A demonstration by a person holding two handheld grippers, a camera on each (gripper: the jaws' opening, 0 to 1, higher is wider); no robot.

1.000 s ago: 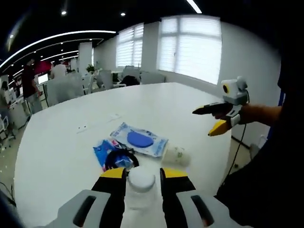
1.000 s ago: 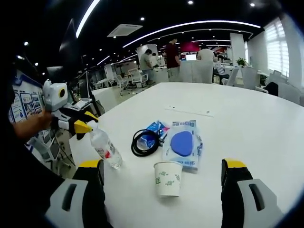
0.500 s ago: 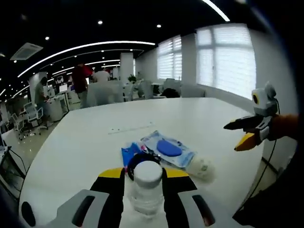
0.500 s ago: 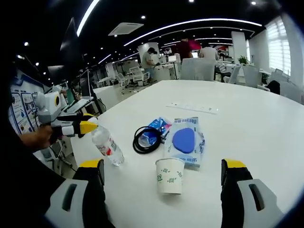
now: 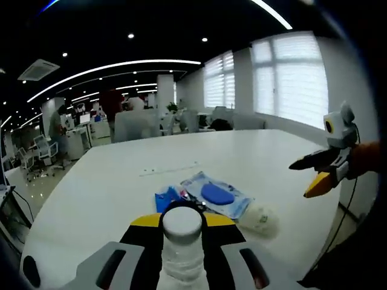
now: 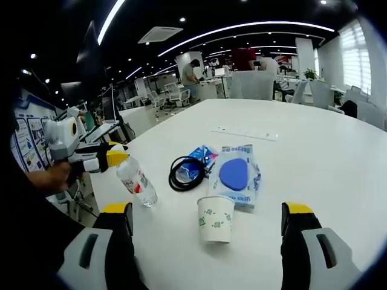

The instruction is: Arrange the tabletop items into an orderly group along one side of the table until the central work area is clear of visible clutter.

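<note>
Bottle [image 6: 136, 182] tilted in left tool [image 5: 182, 225]

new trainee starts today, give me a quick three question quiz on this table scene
1. True or false: the left gripper is shut on the water bottle.
2. What lies nearest the paper cup in the right gripper view?
A. the packet with a blue disc
B. the coiled black cable
C. the white strip farther up the table
3. Fill in: the right gripper is ___, holding nothing.

Key: 1 true; 2 A; 3 open.
</note>
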